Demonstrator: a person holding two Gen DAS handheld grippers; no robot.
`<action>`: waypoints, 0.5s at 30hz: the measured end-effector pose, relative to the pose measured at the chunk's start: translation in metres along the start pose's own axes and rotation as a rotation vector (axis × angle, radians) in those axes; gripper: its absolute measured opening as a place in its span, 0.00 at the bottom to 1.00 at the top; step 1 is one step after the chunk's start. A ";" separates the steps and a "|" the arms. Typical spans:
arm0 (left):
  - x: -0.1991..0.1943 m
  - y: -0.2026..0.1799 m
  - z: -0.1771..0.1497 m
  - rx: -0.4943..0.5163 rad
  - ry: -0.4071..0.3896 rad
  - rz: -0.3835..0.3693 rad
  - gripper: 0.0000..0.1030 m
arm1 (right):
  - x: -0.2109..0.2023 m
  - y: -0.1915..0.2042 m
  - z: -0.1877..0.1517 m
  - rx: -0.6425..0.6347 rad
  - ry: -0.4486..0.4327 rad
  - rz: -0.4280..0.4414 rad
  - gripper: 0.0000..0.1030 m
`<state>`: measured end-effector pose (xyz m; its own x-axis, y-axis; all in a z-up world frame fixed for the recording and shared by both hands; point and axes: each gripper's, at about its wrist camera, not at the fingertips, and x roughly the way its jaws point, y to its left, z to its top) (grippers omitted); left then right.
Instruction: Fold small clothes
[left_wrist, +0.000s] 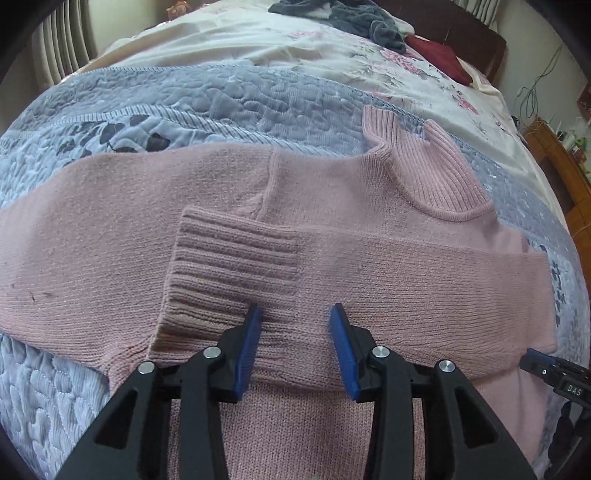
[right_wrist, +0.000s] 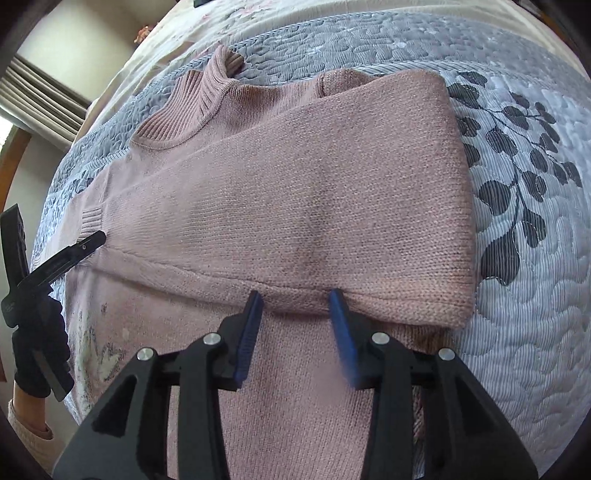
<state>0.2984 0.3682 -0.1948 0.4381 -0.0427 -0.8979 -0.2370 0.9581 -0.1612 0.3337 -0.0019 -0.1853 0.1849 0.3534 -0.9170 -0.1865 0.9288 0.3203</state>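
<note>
Both tools, left (left_wrist: 295, 310) and right (right_wrist: 297, 295), were spread over the soft, limp sweater (left_wrist: 332, 184) on the bed (left_wrist: 221, 96); its folded sleeve edge looked best to pinch

The left gripper (left_wrist: 294, 309) points forward and down, its two blue-padded fingers (left_wrist: 246, 350) spread apart with a clear gap between them. The right gripper (right_wrist: 295, 295) is posed the same way, jaws parted. A dark-gloved hand (right_wrist: 38, 354) grips the left gripper's handle, a pale sleeve cuff (right_wrist: 27, 432) below it.
</note>
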 end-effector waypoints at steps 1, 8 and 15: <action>-0.004 0.002 0.001 -0.010 0.004 -0.009 0.38 | -0.003 0.000 0.001 0.006 0.006 0.000 0.40; -0.081 0.085 -0.017 -0.166 -0.100 -0.053 0.45 | -0.053 0.045 -0.013 -0.072 -0.065 0.026 0.61; -0.124 0.252 -0.060 -0.368 -0.117 0.170 0.48 | -0.034 0.119 -0.046 -0.235 -0.002 0.082 0.61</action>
<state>0.1324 0.5984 -0.1489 0.4564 0.1601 -0.8752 -0.5993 0.7824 -0.1694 0.2605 0.0920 -0.1273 0.1613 0.4273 -0.8896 -0.4200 0.8454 0.3299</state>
